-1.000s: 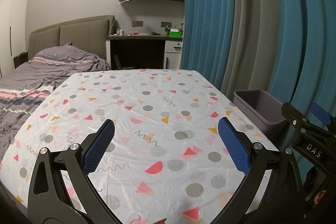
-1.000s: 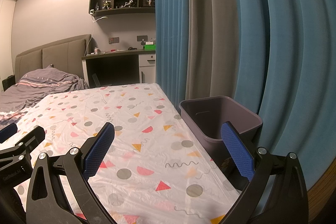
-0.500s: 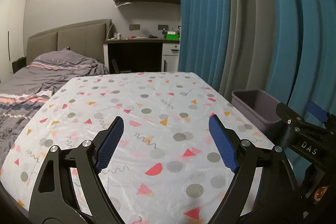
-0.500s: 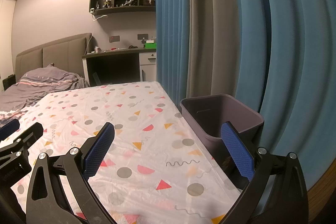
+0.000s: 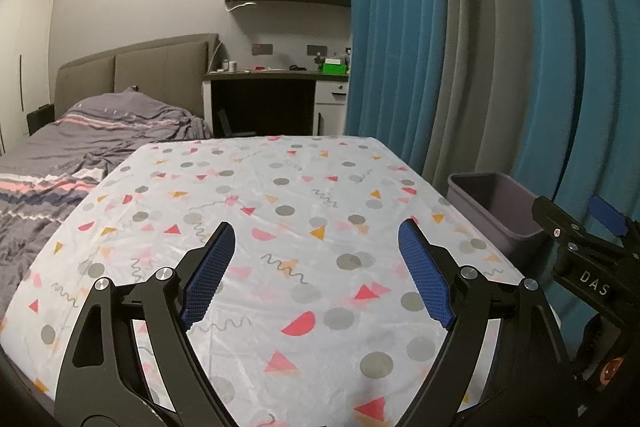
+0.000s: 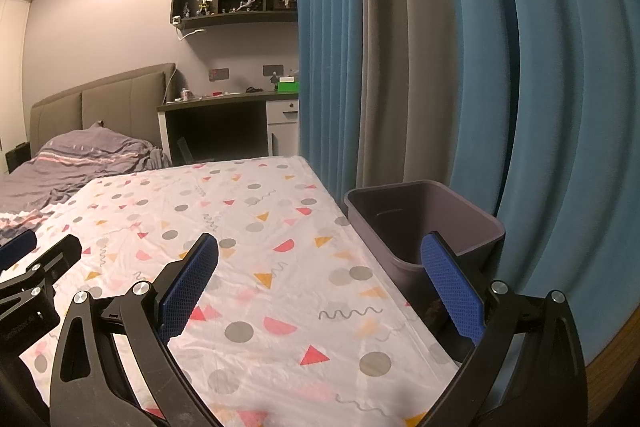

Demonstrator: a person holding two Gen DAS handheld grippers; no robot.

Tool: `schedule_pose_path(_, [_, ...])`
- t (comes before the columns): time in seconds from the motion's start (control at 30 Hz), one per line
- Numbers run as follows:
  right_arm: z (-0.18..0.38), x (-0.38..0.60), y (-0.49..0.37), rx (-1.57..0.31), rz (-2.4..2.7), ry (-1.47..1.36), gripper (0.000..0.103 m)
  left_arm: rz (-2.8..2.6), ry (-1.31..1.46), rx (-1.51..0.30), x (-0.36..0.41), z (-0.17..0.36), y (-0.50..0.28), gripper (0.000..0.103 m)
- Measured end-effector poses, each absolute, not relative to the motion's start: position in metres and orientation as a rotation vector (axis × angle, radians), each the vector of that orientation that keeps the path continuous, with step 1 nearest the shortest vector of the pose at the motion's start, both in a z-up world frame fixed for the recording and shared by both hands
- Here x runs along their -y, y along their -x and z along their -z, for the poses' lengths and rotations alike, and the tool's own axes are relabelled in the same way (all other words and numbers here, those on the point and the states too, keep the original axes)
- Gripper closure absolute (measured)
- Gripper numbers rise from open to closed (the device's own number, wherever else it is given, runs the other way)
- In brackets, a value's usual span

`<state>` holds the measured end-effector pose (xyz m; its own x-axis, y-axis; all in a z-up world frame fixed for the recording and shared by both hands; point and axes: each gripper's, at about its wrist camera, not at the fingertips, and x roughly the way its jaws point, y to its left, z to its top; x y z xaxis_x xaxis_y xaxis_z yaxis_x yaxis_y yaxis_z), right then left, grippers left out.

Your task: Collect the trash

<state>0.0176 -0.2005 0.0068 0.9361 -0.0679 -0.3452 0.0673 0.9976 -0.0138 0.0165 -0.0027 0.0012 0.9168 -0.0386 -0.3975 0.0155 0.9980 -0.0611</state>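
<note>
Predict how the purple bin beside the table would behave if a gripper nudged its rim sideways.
The purple bin looks like thin plastic and nothing shows inside it, so it is probably light and would slide or tip easily. Its open rim would likely flex a little. The curtain hanging close behind would offer little support.

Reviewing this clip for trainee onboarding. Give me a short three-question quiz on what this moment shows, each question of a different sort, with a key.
1. True or false: the left gripper is clamped on a piece of trash.
2. Multiple choice: the purple bin stands A) on the patterned tablecloth, B) beside the table next to the blue curtain, C) on the bed.
3. Fill in: the right gripper has its jaws ____.

Key: 1. False; its jaws stand apart with nothing between them. 2. B. 3. open, holding nothing.
</note>
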Motion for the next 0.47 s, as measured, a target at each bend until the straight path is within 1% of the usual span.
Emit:
schedule_pose_path(0.13, [-0.0074, 0.1965, -0.0171, -0.353, 0.067, 0.003, 0.006, 0.007, 0.058, -0.406, -0.0008, -0.0015, -0.0175, 0.014])
schedule_pose_path(0.27, [-0.01, 0.1965, -0.0188, -0.352, 0.068, -0.003, 0.006, -0.014, 0.045, -0.395, -0.0024, -0.002, -0.0168, 0.007])
schedule_pose_path(0.47, [-0.0116, 0.1977, -0.0213, -0.353, 0.075, -0.019, 0.006, -0.026, 0.063, -0.403, -0.0073, -0.0018, -0.0183, 0.007])
